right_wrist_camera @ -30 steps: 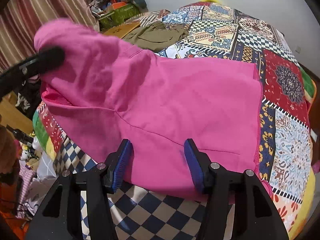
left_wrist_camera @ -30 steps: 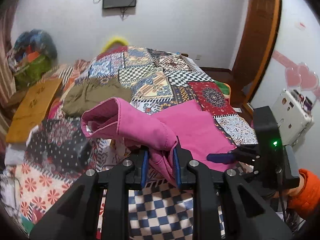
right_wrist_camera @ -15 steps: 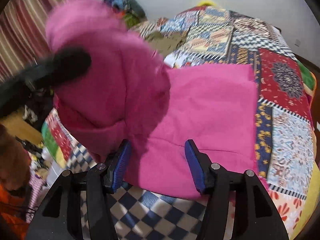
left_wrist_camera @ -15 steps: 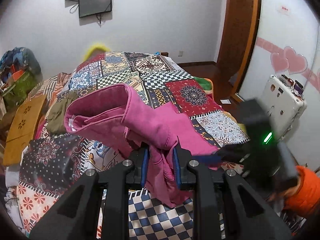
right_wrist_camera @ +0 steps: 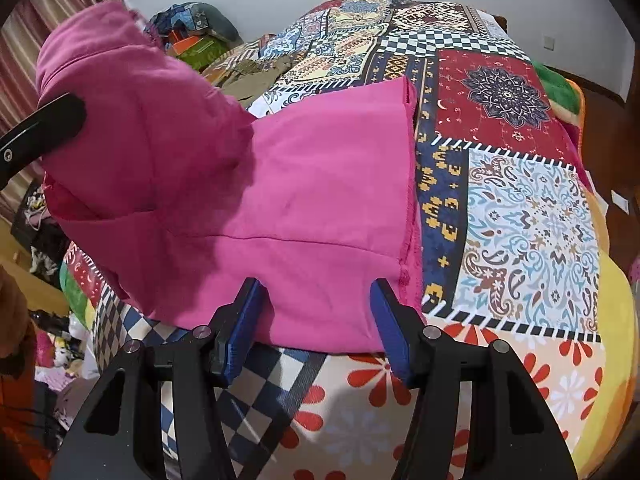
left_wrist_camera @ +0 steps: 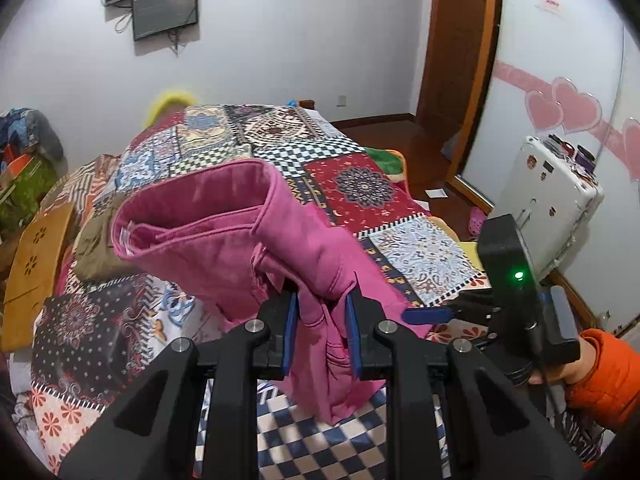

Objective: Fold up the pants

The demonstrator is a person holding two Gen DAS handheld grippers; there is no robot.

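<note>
Pink pants (right_wrist_camera: 320, 184) lie partly on the patchwork bed (right_wrist_camera: 520, 208); left gripper (left_wrist_camera: 322, 324), fingers clamped on the raised end, lifts it. Right gripper (right_wrist_camera: 316, 320), fingers apart, straddles the flat near edge.

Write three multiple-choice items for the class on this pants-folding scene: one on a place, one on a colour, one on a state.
1. Where does the flat part of the pants lie?
A. on the patchwork quilt
B. on the floor
C. on a chair

2. What colour are the pants?
A. olive
B. pink
C. white

3. What is the state of the right hand-held gripper?
A. shut on the pants
B. open
C. out of view

Answers:
1 A, the cloth is spread on the quilt.
2 B, the fabric is pink in both views.
3 B, its blue pads stand wide apart at the pants' near edge, while the left hand-held gripper clamps a lifted fold.
</note>
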